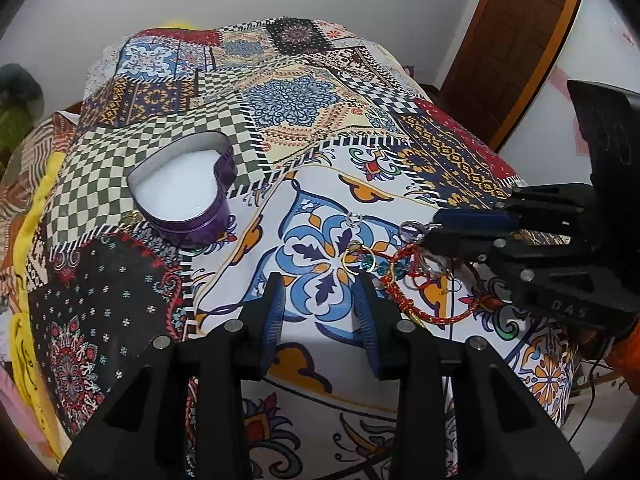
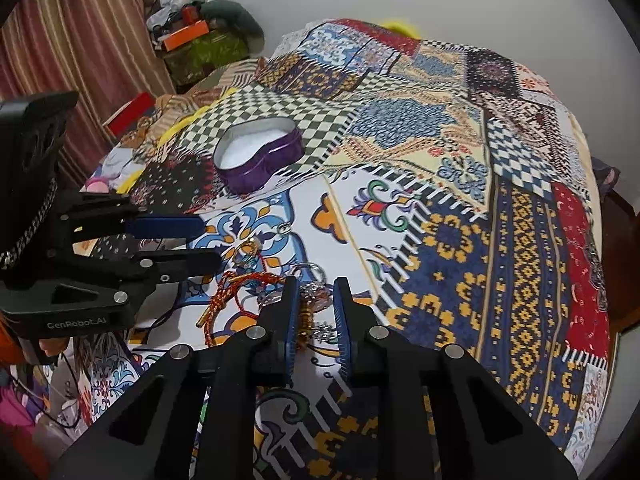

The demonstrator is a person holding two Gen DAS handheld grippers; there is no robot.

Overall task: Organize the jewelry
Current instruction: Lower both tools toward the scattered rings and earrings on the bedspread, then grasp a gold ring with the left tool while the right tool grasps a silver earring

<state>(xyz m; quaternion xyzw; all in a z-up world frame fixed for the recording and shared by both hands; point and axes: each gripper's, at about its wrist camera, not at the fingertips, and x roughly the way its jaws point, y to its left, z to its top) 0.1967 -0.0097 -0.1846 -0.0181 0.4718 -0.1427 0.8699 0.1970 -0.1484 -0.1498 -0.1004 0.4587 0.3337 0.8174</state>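
The heart-shaped tin (image 1: 182, 192) sits open on the bed quilt (image 1: 440, 152), well left of the jewelry pile (image 2: 280, 292); the right gripper (image 2: 316, 320), half-open and empty, straddles the pile's silver pieces, nearer than the wide, empty left gripper (image 1: 320, 300).

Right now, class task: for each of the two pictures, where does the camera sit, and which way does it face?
Left wrist view: on the left gripper, facing forward over the patterned cloth; its own open fingers show, with the right gripper entering from the right.
Right wrist view: on the right gripper, above the jewelry pile; the left gripper enters from the left.
Shared: purple heart tin, red cord bracelet.
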